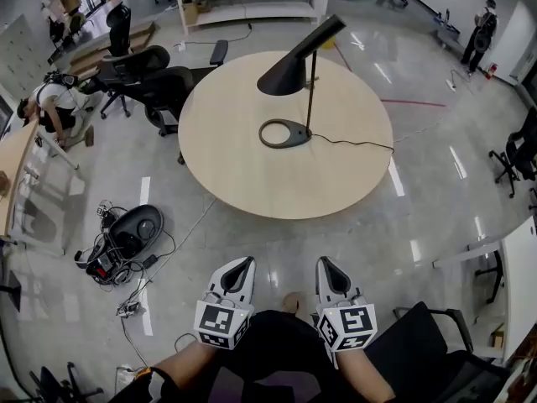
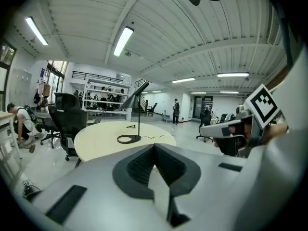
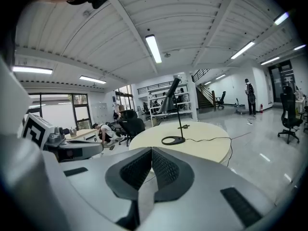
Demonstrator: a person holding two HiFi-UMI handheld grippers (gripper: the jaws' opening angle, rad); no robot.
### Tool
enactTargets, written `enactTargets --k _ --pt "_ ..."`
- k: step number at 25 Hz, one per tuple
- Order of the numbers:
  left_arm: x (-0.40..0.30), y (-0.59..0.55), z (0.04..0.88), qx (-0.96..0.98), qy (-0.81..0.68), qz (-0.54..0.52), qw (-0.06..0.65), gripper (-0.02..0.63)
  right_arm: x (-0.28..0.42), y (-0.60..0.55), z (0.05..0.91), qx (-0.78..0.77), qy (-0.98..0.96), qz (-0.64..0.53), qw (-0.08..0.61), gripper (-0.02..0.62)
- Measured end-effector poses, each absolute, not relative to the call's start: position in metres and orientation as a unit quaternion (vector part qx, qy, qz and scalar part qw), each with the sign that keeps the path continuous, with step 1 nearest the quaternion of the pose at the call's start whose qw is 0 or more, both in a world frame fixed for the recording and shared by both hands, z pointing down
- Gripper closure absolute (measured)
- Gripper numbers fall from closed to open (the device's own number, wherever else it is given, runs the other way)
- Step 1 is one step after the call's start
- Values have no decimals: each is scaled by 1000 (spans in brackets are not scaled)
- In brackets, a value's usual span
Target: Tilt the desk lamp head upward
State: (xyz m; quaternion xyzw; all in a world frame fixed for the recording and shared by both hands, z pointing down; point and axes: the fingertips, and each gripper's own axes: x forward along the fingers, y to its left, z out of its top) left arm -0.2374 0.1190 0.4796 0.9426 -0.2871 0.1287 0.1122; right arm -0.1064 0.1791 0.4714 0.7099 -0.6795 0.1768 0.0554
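Note:
A black desk lamp stands on the round pale wooden table (image 1: 252, 166). Its ring base (image 1: 284, 133) lies near the table's middle, a thin stem rises from it, and the cone-shaped head (image 1: 295, 59) slopes down to the left. The lamp also shows in the left gripper view (image 2: 133, 113) and the right gripper view (image 3: 174, 114), far ahead of the jaws. My left gripper (image 1: 243, 264) and right gripper (image 1: 325, 264) hang side by side near my body, well short of the table's near edge. Both are shut with nothing between the jaws.
The lamp's black cord (image 1: 352, 142) runs right across the table and off its edge. Black office chairs (image 1: 138, 74) stand behind the table's left side, another chair (image 1: 436, 342) at my right. Cables and a device (image 1: 126, 242) lie on the floor at left. A person (image 1: 50, 107) crouches far left.

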Motion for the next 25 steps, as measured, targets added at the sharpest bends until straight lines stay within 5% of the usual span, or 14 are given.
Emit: enactTargets --k 25 --pt "-56 51 496 949 -261 140 110 560 78 154 505 749 -629 206 26 580"
